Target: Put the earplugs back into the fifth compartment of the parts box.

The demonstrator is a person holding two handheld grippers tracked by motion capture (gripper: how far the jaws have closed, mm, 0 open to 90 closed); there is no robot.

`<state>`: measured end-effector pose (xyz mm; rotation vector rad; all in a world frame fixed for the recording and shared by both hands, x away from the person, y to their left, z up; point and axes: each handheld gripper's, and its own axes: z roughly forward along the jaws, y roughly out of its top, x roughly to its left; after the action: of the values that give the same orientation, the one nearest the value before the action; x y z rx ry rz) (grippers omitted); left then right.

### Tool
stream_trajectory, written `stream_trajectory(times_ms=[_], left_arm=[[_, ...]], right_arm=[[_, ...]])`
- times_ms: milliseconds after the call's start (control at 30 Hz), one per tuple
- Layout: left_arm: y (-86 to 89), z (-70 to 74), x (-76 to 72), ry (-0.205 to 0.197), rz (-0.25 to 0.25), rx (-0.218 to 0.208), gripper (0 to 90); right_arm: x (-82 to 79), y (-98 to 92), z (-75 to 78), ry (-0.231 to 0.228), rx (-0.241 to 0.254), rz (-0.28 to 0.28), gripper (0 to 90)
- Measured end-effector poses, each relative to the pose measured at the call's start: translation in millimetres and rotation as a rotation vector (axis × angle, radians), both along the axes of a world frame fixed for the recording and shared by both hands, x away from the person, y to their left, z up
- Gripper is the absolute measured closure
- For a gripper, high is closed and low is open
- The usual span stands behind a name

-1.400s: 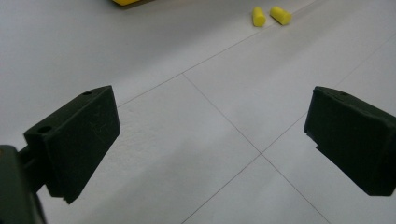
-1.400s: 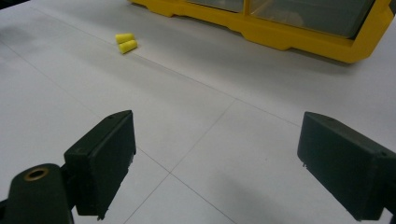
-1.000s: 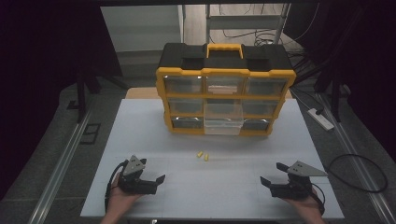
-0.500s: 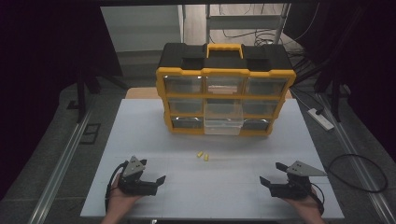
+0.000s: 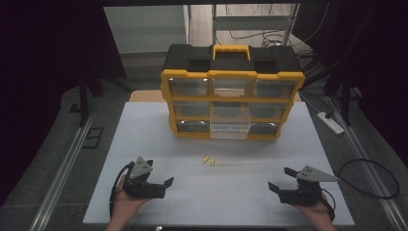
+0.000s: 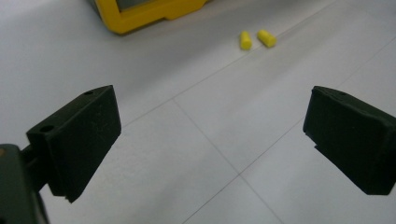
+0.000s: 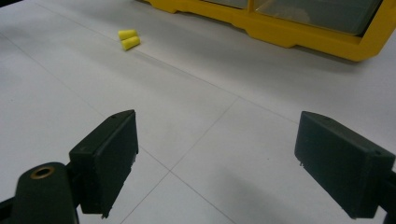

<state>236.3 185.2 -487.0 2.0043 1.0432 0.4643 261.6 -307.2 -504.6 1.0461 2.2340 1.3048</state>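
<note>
Two small yellow earplugs point(image 5: 208, 160) lie side by side on the white table, in front of a yellow and black drawer organizer point(image 5: 231, 77). Its bottom middle clear drawer point(image 5: 231, 127) is pulled out. My left gripper point(image 5: 163, 187) rests near the front left, open and empty, jaws pointing right. The right gripper point(image 5: 281, 179) sits near the front right, also open and empty, jaws pointing left. The left gripper view has the earplugs point(image 6: 256, 39) far ahead of the wide jaws point(image 6: 210, 135). From the right gripper point(image 7: 215, 158) they point(image 7: 129, 38) lie at the upper left.
The white table point(image 5: 144, 134) has faint grid lines. The organizer's yellow base point(image 7: 299, 32) runs across the top of the right gripper view, and its corner point(image 6: 140, 14) is at the top of the left gripper view. A power strip point(image 5: 330, 122) lies off the table's right edge.
</note>
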Motion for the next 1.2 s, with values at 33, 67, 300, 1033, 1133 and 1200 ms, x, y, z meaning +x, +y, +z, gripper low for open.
stream_trajectory(times_ms=[33,67,300,1033,1133,1200], left_arm=[[-1.4,3.0,1.1,0.001,-0.006,0.004,4.3],[-2.7,5.2,2.0,-0.001,-0.009,0.006,4.3],[-10.8,15.1,9.9,0.010,-0.044,0.002,4.4],[-37.5,18.0,44.8,0.058,-0.110,0.047,4.8],[-41.3,18.9,48.8,0.062,-0.118,0.046,4.9],[-43.1,19.9,51.7,0.063,-0.125,0.040,5.0]], right_arm=[[1.0,-0.3,0.1,-0.001,-0.001,0.000,14.5],[1.6,-0.6,0.2,-0.001,-0.002,-0.002,14.5],[2.5,-0.7,-0.3,0.003,-0.011,-0.012,14.7],[1.0,-1.0,-4.0,0.008,-0.035,-0.026,14.9],[1.1,-0.7,-4.4,0.010,-0.032,-0.026,14.9],[1.5,0.0,-5.2,0.014,-0.034,-0.023,15.0]])
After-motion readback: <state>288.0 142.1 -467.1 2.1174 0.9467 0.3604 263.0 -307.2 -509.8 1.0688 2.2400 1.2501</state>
